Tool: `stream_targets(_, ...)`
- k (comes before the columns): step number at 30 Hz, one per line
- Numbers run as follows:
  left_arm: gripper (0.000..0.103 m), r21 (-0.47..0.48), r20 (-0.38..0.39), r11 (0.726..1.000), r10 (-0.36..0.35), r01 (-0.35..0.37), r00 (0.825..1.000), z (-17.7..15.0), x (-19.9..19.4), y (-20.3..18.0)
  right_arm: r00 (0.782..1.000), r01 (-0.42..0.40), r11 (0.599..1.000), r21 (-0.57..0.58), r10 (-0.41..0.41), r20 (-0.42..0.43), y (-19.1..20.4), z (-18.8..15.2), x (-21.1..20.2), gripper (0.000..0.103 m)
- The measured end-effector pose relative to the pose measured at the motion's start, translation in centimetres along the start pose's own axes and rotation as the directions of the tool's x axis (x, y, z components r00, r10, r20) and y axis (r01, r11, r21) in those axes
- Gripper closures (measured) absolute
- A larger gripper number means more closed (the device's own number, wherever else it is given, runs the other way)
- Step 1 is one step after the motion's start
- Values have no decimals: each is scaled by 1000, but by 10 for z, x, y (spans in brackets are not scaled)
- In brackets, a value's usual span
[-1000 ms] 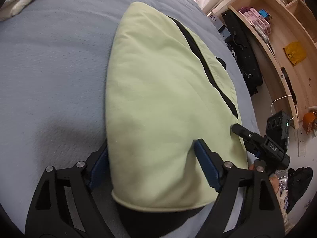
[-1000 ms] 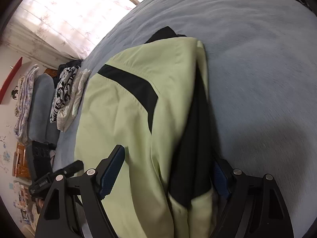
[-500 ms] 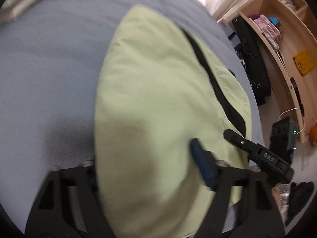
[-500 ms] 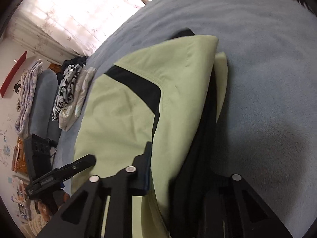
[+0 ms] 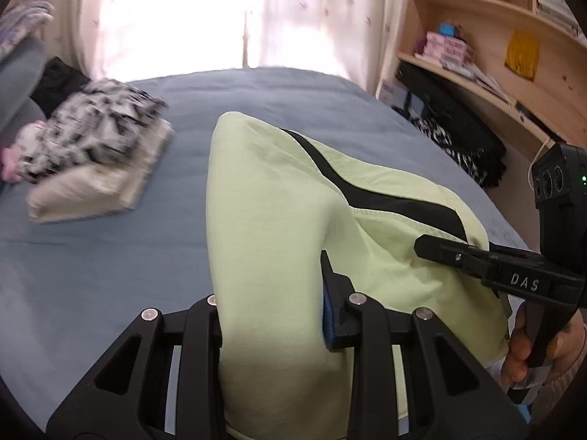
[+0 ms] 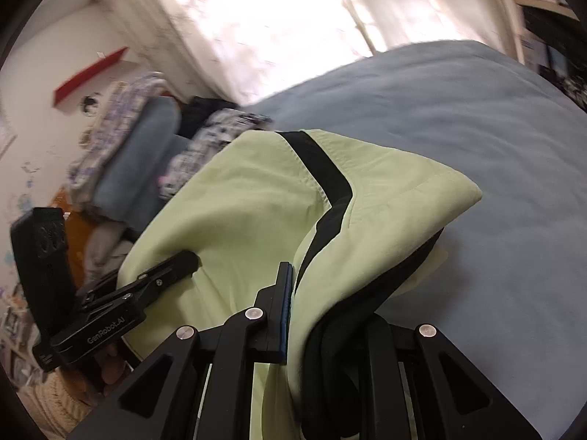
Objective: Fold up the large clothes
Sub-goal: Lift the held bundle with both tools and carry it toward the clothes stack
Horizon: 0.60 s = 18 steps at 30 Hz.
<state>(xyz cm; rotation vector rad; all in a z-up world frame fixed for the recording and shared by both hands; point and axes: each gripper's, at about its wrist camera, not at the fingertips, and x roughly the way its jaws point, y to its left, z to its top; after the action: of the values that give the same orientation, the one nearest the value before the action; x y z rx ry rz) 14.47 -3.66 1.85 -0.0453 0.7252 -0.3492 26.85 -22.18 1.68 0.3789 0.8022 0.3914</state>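
Note:
A folded light green garment with a black stripe lies partly on the blue bed, its near end lifted. My left gripper is shut on its near left edge. My right gripper is shut on its near right edge, where green and black layers bunch between the fingers. Each gripper shows in the other's view: the right one and the left one. The garment also shows in the right wrist view.
A stack of folded clothes sits on the bed at the far left, by a grey-blue pillow. Wooden shelves and black bags stand right of the bed. A bright curtained window is behind.
Both grippers have closed on the garment's near edge and lifted it off the bed. Both views have tilted up toward the window.

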Motion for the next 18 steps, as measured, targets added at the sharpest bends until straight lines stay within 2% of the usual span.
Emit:
stream_targets(4,77,-30,43,999,21,-20,999,20,-56,67,996,-79,996,-50,81,39,68,27,22,89)
stream_targets(10,76,-36,122,997,79,-75,989,63,-122,195,981,-161,979,-122,172,87,153,83,81,89)
stream_targets(13,76,-38,145,994,103,-99,984,102,-123,260,978,-168,972,-162,185,99,187,118,120,89)
stream_targets(18,76,-59,142,992,116,-109,983,170,-96,360,974,-169,970,-177,192,118,246,204,226,90)
